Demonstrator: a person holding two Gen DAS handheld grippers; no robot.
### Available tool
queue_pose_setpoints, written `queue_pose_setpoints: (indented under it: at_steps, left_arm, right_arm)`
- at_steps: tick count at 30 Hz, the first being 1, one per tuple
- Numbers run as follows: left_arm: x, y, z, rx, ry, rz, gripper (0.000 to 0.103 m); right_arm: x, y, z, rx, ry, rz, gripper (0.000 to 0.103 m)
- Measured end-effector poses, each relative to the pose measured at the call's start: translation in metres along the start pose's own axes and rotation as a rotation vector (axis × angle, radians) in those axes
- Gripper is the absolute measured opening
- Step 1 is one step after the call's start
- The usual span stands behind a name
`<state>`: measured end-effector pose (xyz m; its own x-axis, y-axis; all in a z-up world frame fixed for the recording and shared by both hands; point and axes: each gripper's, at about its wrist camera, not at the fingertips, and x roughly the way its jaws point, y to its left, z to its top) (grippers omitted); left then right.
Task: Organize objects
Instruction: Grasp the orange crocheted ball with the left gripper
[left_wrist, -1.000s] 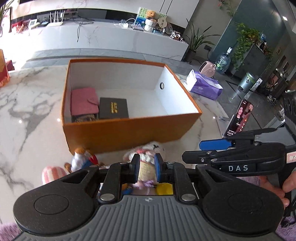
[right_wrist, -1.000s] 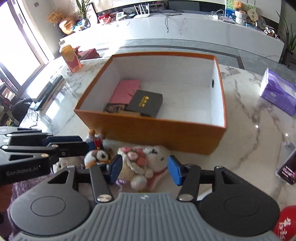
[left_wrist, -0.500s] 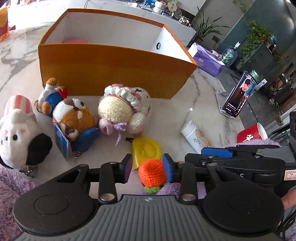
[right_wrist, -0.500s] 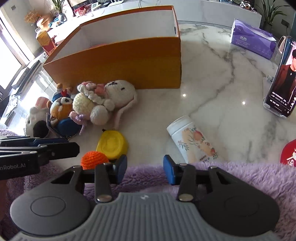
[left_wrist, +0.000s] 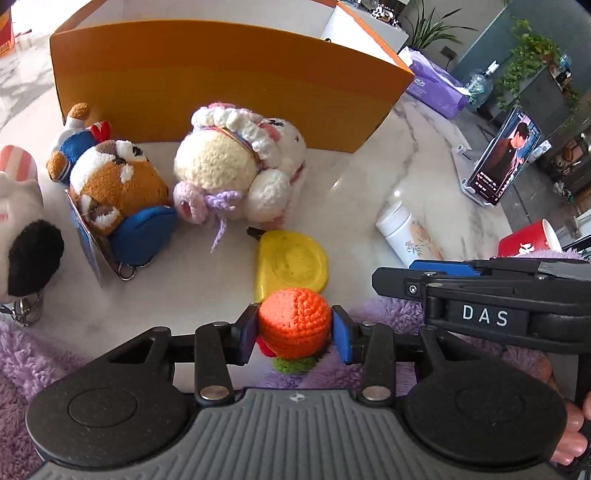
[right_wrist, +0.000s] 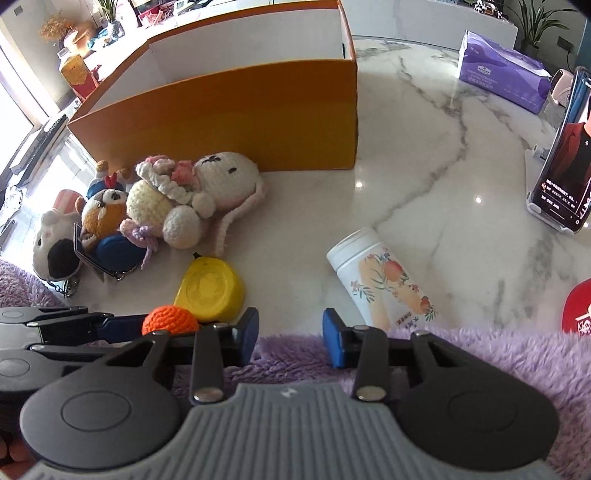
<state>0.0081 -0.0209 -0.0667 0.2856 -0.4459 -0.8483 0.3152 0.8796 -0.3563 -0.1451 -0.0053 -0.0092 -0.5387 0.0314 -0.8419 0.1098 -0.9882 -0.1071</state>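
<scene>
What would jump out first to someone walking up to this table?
Probably the big orange box standing open at the back of the marble table, with a huddle of plush toys against its front wall. Nearer, a bright orange crocheted ball sits between the left gripper's jaws.

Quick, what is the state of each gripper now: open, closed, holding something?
Left gripper: around the orange crochet ball, pads at its sides; firm grip cannot be told.
Right gripper: open, empty, just been closing.

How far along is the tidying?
Done: cannot tell; the orange cardboard box hides its contents. In hand: left hand-held gripper, jaws just opened, brackets the orange crocheted ball, not yet gripped. Left: plush toys, yellow plastic lid, white printed canister on the marble table.
</scene>
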Motion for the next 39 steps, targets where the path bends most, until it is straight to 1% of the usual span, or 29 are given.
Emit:
queue_pose_setpoints:
  at_steps: [1, 2, 3, 5, 6, 7, 8, 9, 10, 11, 12, 13, 14, 15, 16, 18, 19, 22, 26, 28, 29, 30, 31, 33, 39]
  left_arm:
    - [-0.001, 0.002, -0.001, 0.004, -0.001, -0.002, 0.048]
    - [-0.002, 0.005, -0.001, -0.002, -0.001, -0.009, 0.048]
    - [-0.003, 0.008, -0.002, -0.007, 0.001, -0.015, 0.047]
    - [-0.01, 0.014, -0.005, -0.01, -0.024, 0.021, 0.047]
    - [-0.016, 0.018, -0.007, -0.016, -0.044, 0.041, 0.047]
    - [-0.022, 0.022, -0.007, -0.037, -0.053, 0.055, 0.047]
    - [-0.028, 0.027, -0.007, -0.052, -0.055, 0.053, 0.047]
    - [-0.032, 0.031, -0.005, -0.067, -0.063, 0.056, 0.047]
    - [-0.035, 0.033, -0.003, -0.074, -0.075, 0.074, 0.047]
    - [-0.038, 0.034, -0.001, -0.065, -0.088, 0.087, 0.047]
    - [-0.041, 0.035, 0.002, -0.058, -0.096, 0.088, 0.047]
    - [-0.043, 0.036, 0.003, -0.058, -0.102, 0.08, 0.047]
    - [-0.045, 0.038, 0.005, -0.064, -0.108, 0.073, 0.047]
    - [-0.048, 0.04, 0.005, -0.066, -0.114, 0.077, 0.047]
    - [-0.049, 0.041, 0.005, -0.06, -0.117, 0.088, 0.047]
    - [-0.051, 0.045, 0.004, -0.059, -0.121, 0.093, 0.047]
    - [-0.051, 0.047, 0.004, -0.074, -0.121, 0.087, 0.047]
    - [-0.05, 0.048, 0.007, -0.103, -0.105, 0.069, 0.047]
    - [-0.056, 0.044, 0.013, -0.079, -0.125, 0.073, 0.047]
    - [-0.058, 0.044, 0.013, -0.077, -0.134, 0.076, 0.047]
    - [-0.059, 0.043, 0.013, -0.074, -0.133, 0.079, 0.047]
    - [-0.059, 0.043, 0.012, -0.072, -0.134, 0.079, 0.047]
    - [-0.058, 0.043, 0.011, -0.073, -0.132, 0.08, 0.047]
    - [-0.055, 0.044, 0.01, -0.079, -0.124, 0.082, 0.047]
    - [-0.057, 0.042, 0.007, -0.065, -0.121, 0.08, 0.047]
  right_arm:
    - [0.001, -0.001, 0.001, 0.004, 0.006, 0.016, 0.043]
    - [0.001, -0.002, 0.002, 0.009, 0.004, 0.038, 0.049]
    - [0.0, -0.002, 0.002, 0.013, 0.0, 0.058, 0.051]
    - [0.0, -0.002, 0.003, 0.022, 0.0, 0.073, 0.055]
    - [0.001, -0.001, 0.004, 0.036, -0.001, 0.067, 0.056]
    - [0.001, 0.003, 0.005, 0.044, -0.01, 0.067, 0.057]
    - [0.002, 0.008, 0.007, 0.044, -0.013, 0.083, 0.057]
    - [0.005, 0.017, 0.009, 0.034, -0.008, 0.106, 0.061]
    - [0.008, 0.024, 0.01, 0.021, -0.005, 0.102, 0.063]
    - [0.014, 0.032, 0.012, 0.001, 0.007, 0.067, 0.066]
    - [0.019, 0.038, 0.013, -0.025, 0.023, 0.04, 0.068]
    - [0.025, 0.043, 0.016, -0.038, 0.039, 0.036, 0.068]
    - [0.029, 0.044, 0.017, -0.024, 0.044, 0.05, 0.069]
    - [0.035, 0.045, 0.019, -0.002, 0.048, 0.065, 0.073]
    - [0.04, 0.047, 0.019, 0.005, 0.055, 0.068, 0.075]
    - [0.049, 0.053, 0.019, -0.022, 0.073, 0.03, 0.077]
    - [0.052, 0.056, 0.018, -0.035, 0.078, 0.022, 0.078]
    - [0.055, 0.062, 0.017, -0.059, 0.079, 0.0, 0.079]
    - [0.056, 0.065, 0.015, -0.093, 0.077, 0.001, 0.079]
    - [0.055, 0.067, 0.014, -0.109, 0.071, 0.005, 0.073]
    - [0.053, 0.068, 0.012, -0.115, 0.066, 0.016, 0.068]
    - [0.052, 0.068, 0.01, -0.124, 0.06, 0.026, 0.064]
    - [0.051, 0.069, 0.009, -0.133, 0.054, 0.028, 0.063]
    - [0.05, 0.07, 0.005, -0.152, 0.045, 0.017, 0.056]
    - [0.049, 0.068, 0.002, -0.148, 0.045, 0.017, 0.056]
